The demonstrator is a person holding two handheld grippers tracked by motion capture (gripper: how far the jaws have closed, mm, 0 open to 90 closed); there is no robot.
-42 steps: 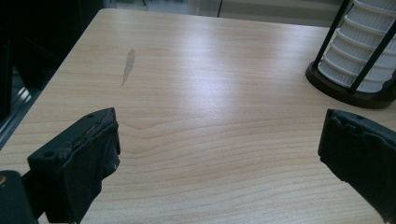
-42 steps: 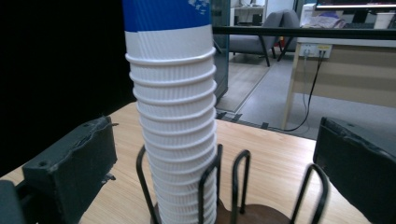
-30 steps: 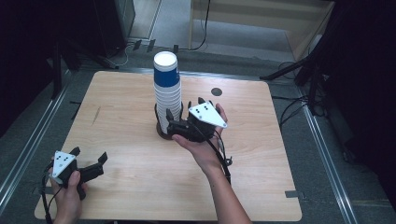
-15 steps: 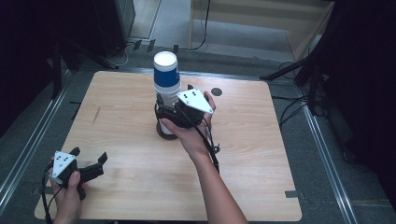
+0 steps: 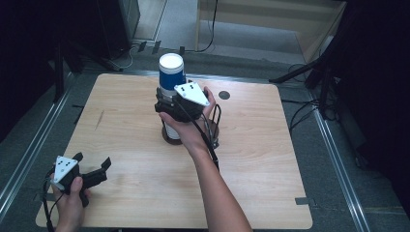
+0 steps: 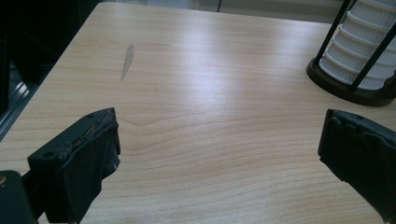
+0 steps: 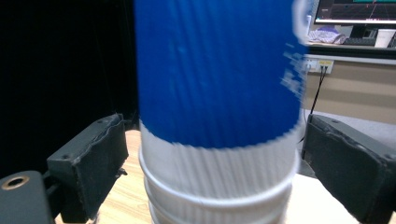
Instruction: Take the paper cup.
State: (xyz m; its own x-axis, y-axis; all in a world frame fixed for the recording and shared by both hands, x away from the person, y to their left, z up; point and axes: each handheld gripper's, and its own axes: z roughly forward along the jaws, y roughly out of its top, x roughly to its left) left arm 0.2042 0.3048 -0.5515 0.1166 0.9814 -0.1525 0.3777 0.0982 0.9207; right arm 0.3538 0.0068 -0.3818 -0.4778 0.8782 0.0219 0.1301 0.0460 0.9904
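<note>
With the right tongs closing around the top blue cup at frame centre but not yet pinching, squeeze squarely and lift straight up; the left tongs stay released.

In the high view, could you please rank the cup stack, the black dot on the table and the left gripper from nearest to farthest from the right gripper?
1. Cup stack: right at the right gripper, between its jaws.
2. Black dot: just to its right, toward the table's far edge.
3. Left gripper: farthest, near the front left corner.
</note>
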